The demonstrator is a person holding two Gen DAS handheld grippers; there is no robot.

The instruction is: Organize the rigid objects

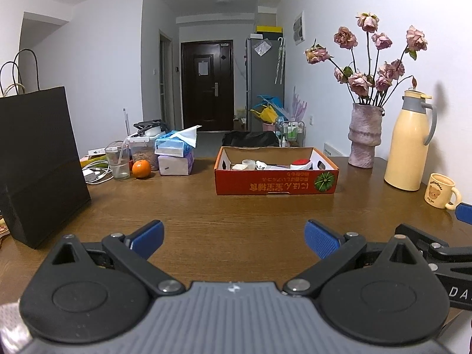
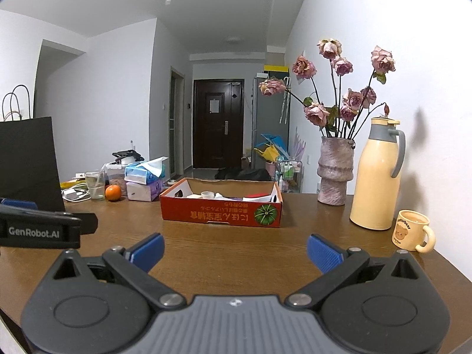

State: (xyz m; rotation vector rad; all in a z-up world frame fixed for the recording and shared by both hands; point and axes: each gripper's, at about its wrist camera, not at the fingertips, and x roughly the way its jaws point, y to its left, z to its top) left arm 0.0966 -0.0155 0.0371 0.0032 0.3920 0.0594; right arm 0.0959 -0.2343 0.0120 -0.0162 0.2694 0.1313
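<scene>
My left gripper (image 1: 234,239) and right gripper (image 2: 235,253) hover spread and empty above the bare table (image 1: 206,206), so next I likely reach past the half-filled red box (image 1: 276,181) for the bear mug (image 2: 412,230).

**Readable print in the two wrist views**

"GenRobot.AI" stands in pale letters on the black body of the left tongs (image 2: 44,230), at the left edge of the right wrist view. In the left wrist view the letters "DA" show on the right tongs (image 1: 455,290), cut off at the right edge. The red cardboard box (image 1: 276,181) carries a line of upside-down East Asian characters beside a green pumpkin picture. The cream mug (image 2: 408,230) bears small lettering above a bear, too small to read surely.
</scene>
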